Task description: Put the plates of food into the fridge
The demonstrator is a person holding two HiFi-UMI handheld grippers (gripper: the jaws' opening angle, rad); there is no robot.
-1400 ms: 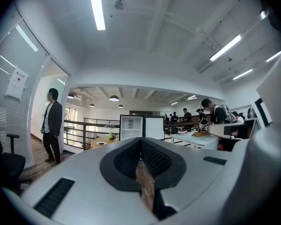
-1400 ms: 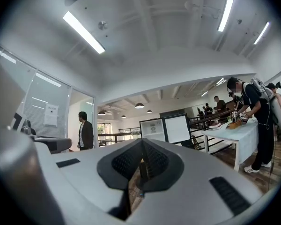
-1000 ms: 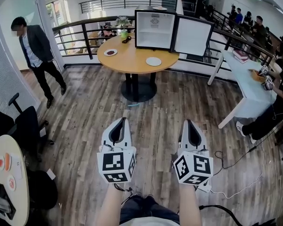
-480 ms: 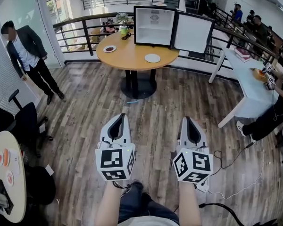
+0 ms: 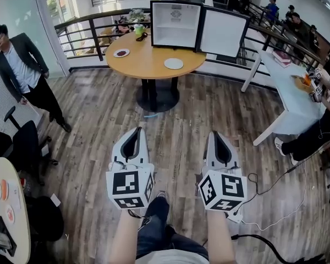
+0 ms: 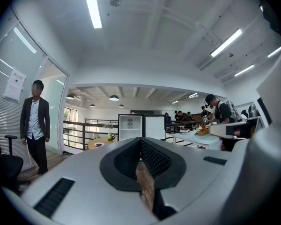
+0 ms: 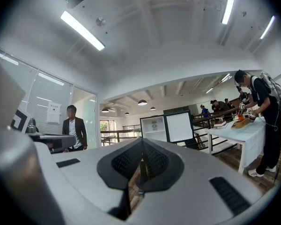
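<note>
White-lined black fridge [image 5: 175, 23], tan table [image 5: 148, 65], white plate [image 5: 174, 64], brown woodgrain floor [image 5: 99, 125].

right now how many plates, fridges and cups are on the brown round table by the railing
plates: 2, one with dark food, one pale
fridge: 1, door open
green cup: 1
total: 4
</note>
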